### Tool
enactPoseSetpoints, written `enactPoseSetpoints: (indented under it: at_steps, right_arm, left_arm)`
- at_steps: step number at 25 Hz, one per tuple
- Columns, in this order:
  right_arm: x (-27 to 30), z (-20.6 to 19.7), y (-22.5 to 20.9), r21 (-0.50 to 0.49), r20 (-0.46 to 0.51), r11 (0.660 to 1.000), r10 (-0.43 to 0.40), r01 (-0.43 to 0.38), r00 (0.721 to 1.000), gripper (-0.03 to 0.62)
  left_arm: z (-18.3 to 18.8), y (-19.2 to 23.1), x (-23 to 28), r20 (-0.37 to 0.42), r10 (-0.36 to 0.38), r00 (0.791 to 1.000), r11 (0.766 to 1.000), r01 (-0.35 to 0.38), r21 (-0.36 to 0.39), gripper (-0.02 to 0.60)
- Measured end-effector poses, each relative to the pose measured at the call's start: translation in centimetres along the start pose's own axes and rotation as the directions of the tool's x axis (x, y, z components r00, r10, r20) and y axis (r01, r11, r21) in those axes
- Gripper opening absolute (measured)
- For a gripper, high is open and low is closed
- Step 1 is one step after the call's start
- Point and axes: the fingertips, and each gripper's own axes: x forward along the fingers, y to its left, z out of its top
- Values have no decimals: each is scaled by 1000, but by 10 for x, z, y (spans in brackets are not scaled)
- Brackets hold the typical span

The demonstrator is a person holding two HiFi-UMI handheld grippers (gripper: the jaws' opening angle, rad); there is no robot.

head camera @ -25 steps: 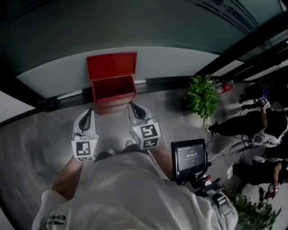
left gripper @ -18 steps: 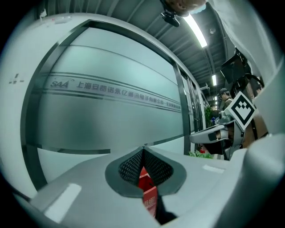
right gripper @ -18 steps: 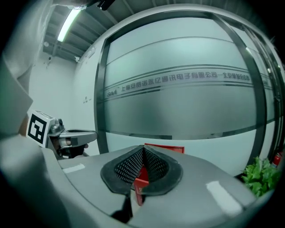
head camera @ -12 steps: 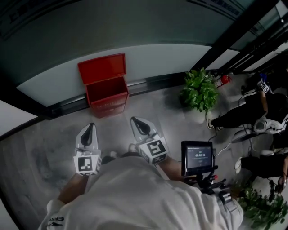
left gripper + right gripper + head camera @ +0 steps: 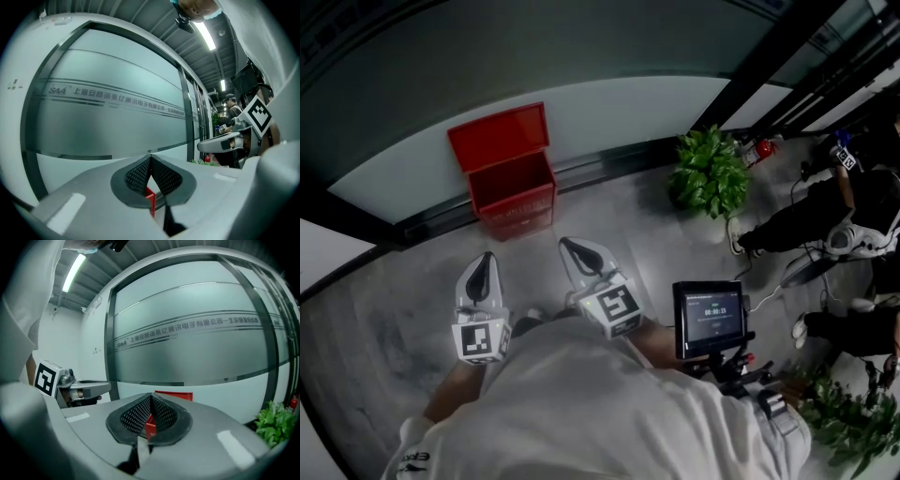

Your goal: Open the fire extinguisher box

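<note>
Find the red sheet-metal fire extinguisher box (image 5: 514,192) on the grey floor (image 5: 628,234) against the frosted glass wall (image 5: 609,103), hinged red lid (image 5: 499,136) upright, so probably open already. Left tongs (image 5: 485,261) and right tongs (image 5: 572,247) both pinched together, empty, well short of the box. Keep both closed and clear of the lid, avoid knocking it down, confirm a stable lid before calling it done

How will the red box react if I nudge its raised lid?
The red box looks like rigid sheet metal, so it shouldn't flex. Its lid stands up by the glass wall, so pushing backward likely does little; pulled forward it probably swings shut. Squat on the smooth floor, the box would likely slide, not tip.
</note>
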Motion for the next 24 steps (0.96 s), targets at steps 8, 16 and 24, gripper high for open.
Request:
enactPoseSetpoints:
  at_steps: [8, 16, 24]
  right_arm:
    - [11, 1, -4, -19, 18, 1000, 12, -11, 1000, 11]
    - [10, 13, -17, -32, 13, 999, 27, -27, 1000, 11]
    - [11, 16, -39, -39, 18, 999, 25, -24, 1000, 11]
  left_arm:
    - [-12, 6, 10, -25, 18, 1000, 1000, -18, -18, 3]
    - [0, -3, 27, -21, 20, 1000, 999, -21, -25, 3]
    - [3, -16, 48, -31, 12, 999, 1000, -13, -21, 3]
